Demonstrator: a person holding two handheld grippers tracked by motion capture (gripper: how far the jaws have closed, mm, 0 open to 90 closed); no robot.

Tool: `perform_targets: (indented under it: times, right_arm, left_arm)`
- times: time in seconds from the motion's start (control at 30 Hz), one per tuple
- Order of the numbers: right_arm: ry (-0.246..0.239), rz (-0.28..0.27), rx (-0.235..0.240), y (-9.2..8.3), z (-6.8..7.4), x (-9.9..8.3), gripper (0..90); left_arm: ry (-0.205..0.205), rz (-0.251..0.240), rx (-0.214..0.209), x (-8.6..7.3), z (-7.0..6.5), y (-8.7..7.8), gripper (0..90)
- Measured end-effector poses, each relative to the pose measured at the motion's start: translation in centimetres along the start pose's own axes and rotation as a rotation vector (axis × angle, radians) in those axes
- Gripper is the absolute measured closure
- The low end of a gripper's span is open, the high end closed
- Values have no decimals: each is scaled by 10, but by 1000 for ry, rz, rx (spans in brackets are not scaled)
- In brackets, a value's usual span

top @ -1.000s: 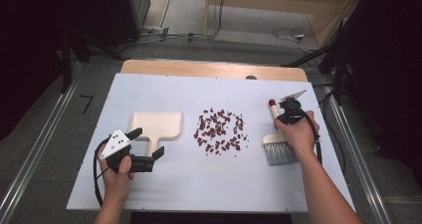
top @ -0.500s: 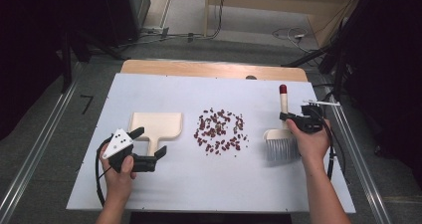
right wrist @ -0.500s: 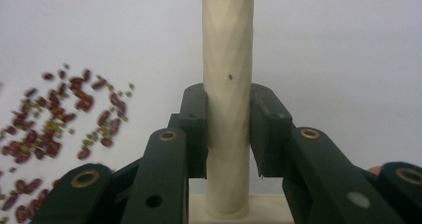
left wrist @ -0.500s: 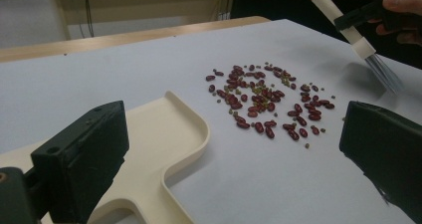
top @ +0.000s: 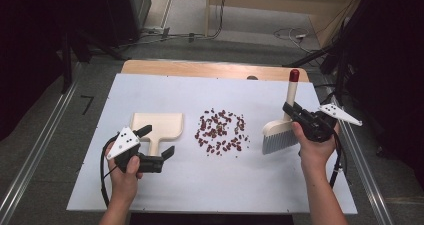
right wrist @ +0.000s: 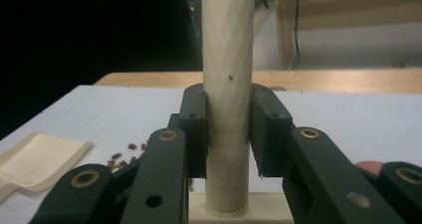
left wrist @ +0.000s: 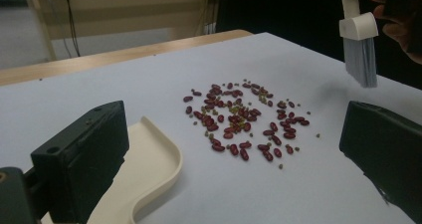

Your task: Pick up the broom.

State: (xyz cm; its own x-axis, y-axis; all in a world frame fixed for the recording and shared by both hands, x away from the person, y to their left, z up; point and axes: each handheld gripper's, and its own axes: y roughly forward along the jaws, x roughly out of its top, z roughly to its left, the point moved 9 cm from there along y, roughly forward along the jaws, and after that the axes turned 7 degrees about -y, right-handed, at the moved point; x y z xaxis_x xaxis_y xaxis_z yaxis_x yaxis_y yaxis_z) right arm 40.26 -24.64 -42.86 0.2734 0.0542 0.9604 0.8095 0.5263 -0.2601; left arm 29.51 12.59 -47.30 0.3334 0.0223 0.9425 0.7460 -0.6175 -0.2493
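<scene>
Since the earlier frames the right hand-held gripper point(top: 290, 111) has lifted the brush point(top: 280, 133) off the worktop point(top: 300, 195) and turned it upright, red tip up and bristles hanging beside the scattered beans point(top: 220, 130). Its jaws are clamped on the brush's cream handle. The left hand-held gripper point(top: 157, 141) has barely shifted; its jaws stand wide around the handle of the dustpan point(top: 157, 126), which lies flat left of the beans. No writing can be read.
</scene>
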Motion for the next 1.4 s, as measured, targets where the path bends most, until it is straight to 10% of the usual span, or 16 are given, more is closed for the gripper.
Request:
perform_targets:
  times: [0.83,1.4]
  right_arm:
    - [-132,-99,202,10,129,11,696]
    - [-212,-105,300,13,192,-4,695]
  left_arm:
    - [-62,15,-139,27,-69,12,33]
    - [-91,177,-222,4,-112,41,168]
